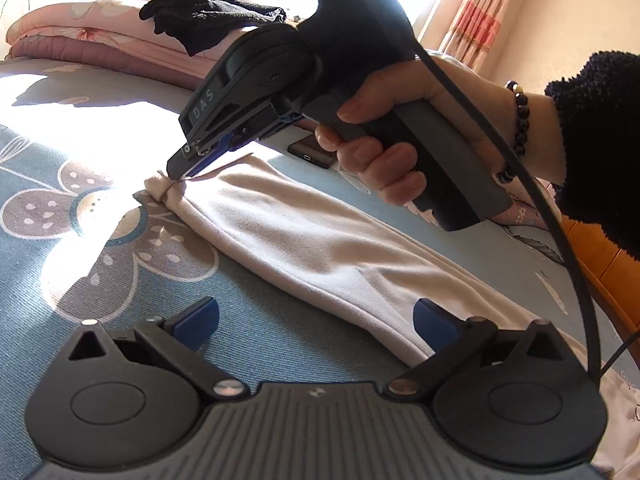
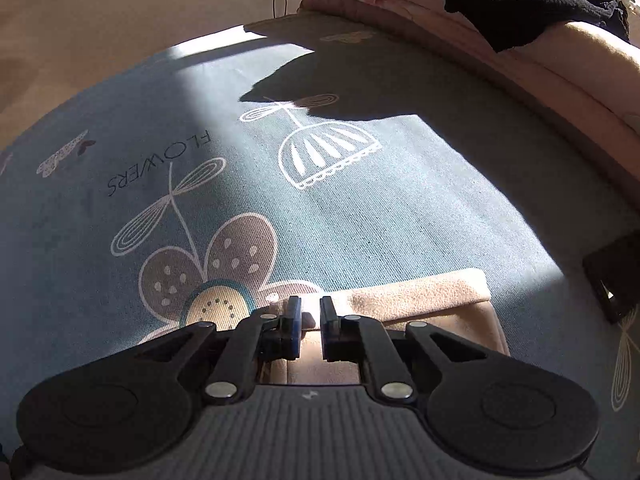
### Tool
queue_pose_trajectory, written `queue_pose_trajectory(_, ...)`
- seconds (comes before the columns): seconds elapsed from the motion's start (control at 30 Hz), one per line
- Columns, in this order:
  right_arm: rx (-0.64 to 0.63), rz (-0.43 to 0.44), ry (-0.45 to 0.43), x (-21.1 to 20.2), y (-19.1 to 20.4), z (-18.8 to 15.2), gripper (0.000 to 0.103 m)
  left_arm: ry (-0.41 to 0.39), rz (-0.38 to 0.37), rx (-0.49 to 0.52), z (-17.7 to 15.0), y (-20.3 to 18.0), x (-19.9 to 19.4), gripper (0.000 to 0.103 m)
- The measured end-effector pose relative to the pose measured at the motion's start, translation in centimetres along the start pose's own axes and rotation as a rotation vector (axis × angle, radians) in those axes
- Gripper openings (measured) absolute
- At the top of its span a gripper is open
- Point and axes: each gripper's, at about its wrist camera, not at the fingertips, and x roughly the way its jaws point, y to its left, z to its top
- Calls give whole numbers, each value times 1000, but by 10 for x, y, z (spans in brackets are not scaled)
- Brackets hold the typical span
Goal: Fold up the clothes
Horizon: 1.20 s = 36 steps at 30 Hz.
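the garment (image 1: 304,240), a pale pink folded length of cloth, lies flat on the blue flowered bedsheet (image 1: 80,216) and runs from the near right corner of the left wrist view out toward the middle of the bed. everything else is placed from it.

at the garment's far end the cloth is bunched into a small pinched knot. the right gripper (image 1: 176,176) points steeply down onto that knot with its jaws drawn together on the fabric, the tips nipping the gathered edge. a hand (image 1: 400,128) wrapped round the grey handle carries it; a bead bracelet (image 1: 518,120) sits on the wrist below a dark fuzzy sleeve (image 1: 600,140). a black cable (image 1: 520,168) arcs from the tool across the garment's near end.

in the right wrist view the same grip shows from behind: the two blue pads stand close with a fold of pink cloth between them, and the garment (image 2: 420,292) spreads to the right of the fingers.

the left gripper (image 1: 316,320) hangs over the garment's near end with its jaws spread wide; the right blue pad is above the cloth, the left one above bare sheet, and nothing is between them.

beyond the garment, beside the hand, a small dark phone (image 1: 310,154) lies on the sheet. farther off a pink quilt (image 1: 100,40) is stacked at the bed's edge with a black cloth (image 1: 208,20) draped on it.
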Motion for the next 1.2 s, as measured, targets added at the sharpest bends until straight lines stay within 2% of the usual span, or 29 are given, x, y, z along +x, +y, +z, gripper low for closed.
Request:
queue_pose_trajectory(0.03,-12,0,20,8,4,-3,12,2,2,1,-1,0,0,102)
queue_pose_trajectory(0.13,-41,-17,46,22,15,-4,21,5,5,-1,-1,0,0,102)
queue_pose_trajectory(0.23,-52,-5,26,2,12,2,21,2,-1,-6,-1,1,0,102)
queue_pose_trajectory(0.37,-16,-124,-17,-13,-16,11,21,3,0,-18,-2,3,-1,102)
queue_pose_trajectory(0.47,56,-178,23,9,-42,14,21,3,10,-28,0,7,1,102)
queue_pose_trajectory(0.57,90,-166,25,31,-52,10,21,2,23,-28,-2,6,-1,102)
queue_pose_trajectory(0.7,65,-169,32,13,-44,12,21,-9,37,-32,-1,4,-5,102)
queue_pose_trajectory(0.87,87,-185,5,-43,-39,-27,21,-80,88,-121,5,18,-18,102)
queue_pose_trajectory(1.0,140,-175,42,-78,-37,-74,20,-152,163,-218,8,34,-30,102)
queue_pose_trajectory(1.07,159,-154,62,-89,-32,-97,20,-181,194,-260,8,41,-34,102)
queue_pose_trajectory(1.2,170,-110,99,-75,-11,-131,20,-156,176,-308,9,50,-27,102)
